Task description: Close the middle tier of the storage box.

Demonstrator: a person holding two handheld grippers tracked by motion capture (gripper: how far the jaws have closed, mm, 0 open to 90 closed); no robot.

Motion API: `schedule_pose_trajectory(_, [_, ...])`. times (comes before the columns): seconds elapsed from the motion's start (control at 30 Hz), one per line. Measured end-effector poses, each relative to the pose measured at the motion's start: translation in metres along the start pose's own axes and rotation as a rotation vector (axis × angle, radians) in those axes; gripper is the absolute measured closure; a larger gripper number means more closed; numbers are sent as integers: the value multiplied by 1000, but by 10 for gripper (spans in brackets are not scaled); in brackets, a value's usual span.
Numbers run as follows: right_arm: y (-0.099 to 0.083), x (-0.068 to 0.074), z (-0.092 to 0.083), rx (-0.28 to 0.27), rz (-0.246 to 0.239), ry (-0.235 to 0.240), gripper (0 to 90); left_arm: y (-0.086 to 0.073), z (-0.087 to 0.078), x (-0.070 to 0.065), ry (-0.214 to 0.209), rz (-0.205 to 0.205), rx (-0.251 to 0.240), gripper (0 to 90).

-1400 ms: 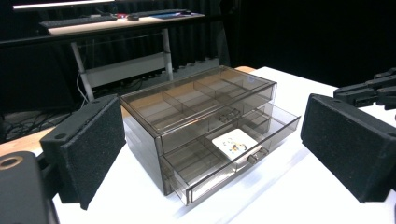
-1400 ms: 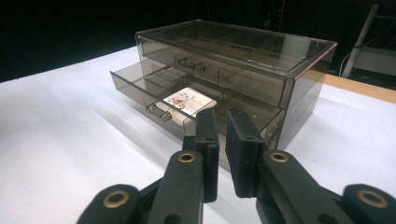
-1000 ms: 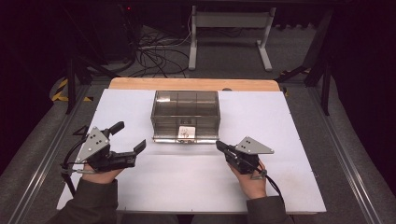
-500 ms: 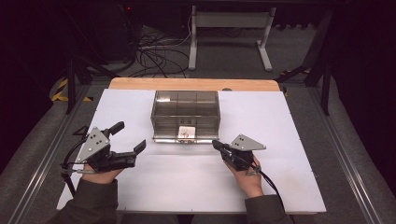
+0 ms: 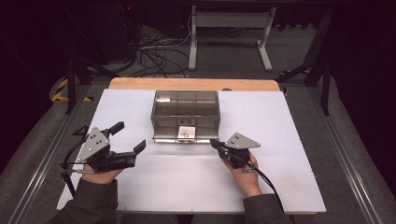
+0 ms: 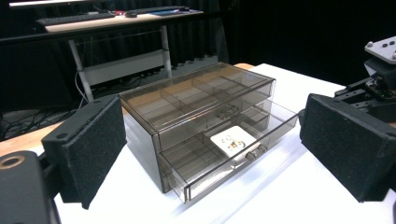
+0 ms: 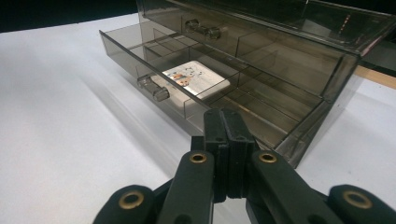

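Note:
A smoky clear drawer box stands mid-table. Its lower drawer is pulled out, and a small white printed tile lies in a middle compartment. In the right gripper view the tile sits behind the drawer's knob. My right gripper is shut with nothing in it, its tips just short of the drawer's right front corner. Left of the box, my left gripper is open and empty. Its wide-set pads frame the box.
A white board covers the table, with a wooden strip along its far edge. Beyond it are a desk frame and floor cables. The right gripper shows at the edge of the left gripper view.
My right gripper has edged slightly left toward the drawer's front corner, still shut. The left gripper, the box and the drawer have not moved.

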State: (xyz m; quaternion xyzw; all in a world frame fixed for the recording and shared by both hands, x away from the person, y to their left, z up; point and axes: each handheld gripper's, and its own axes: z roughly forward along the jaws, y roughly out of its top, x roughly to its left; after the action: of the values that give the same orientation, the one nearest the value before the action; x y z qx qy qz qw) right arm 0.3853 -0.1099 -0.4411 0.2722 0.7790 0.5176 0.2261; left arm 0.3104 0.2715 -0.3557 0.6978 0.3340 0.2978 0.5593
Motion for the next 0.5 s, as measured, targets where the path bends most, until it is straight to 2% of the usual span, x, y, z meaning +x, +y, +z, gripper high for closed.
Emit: schedule_pose_trajectory(0.5, [0,2,9,20,-18,-10,900,-1,1,0,1,-1,4,79])
